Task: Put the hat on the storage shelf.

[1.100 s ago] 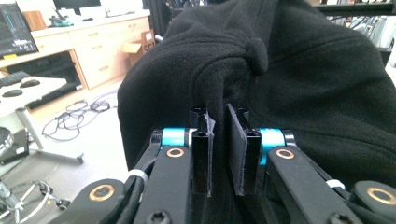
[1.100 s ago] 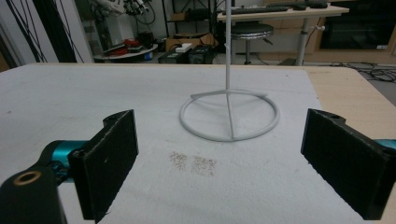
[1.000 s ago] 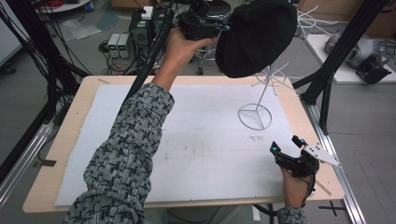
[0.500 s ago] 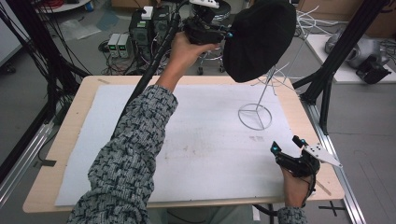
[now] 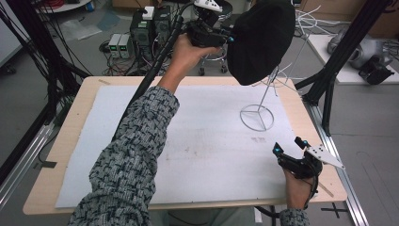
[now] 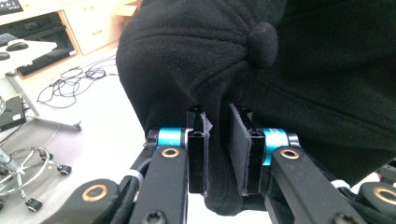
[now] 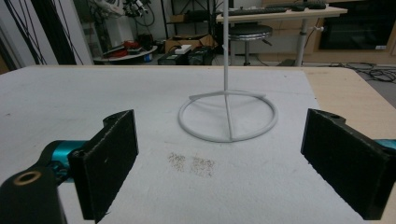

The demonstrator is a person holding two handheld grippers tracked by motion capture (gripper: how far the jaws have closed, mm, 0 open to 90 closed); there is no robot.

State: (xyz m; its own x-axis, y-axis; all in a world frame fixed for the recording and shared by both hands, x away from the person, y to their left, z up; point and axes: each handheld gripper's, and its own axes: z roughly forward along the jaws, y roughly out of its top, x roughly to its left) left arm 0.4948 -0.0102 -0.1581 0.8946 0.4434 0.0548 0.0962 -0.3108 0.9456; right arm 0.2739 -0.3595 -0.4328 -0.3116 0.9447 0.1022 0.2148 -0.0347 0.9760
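A black cap [image 5: 261,40] hangs high over the table's far edge, on top of a white wire stand [image 5: 257,117]. My left gripper [image 5: 229,37] is raised at the cap's left side. In the left gripper view a fold of the cap [image 6: 210,60] fills the narrow gap of that gripper [image 6: 217,114]. Its jaws have just been opening a little, with the fabric still between the pads. My right gripper [image 5: 288,146] rests low near the table's right front, open with nothing between its jaws. In the right gripper view it [image 7: 222,119] faces the stand's ring base [image 7: 228,116].
A white foam sheet [image 5: 197,141] covers most of the wooden table [image 5: 75,122]. Black frame posts [image 5: 329,89] stand at the right and left. Power boxes [image 5: 146,28], cables and a stool sit on the floor behind the table.
The left hand and the cap have shifted only slightly at the top of the stand. The right hand has stayed where it was.
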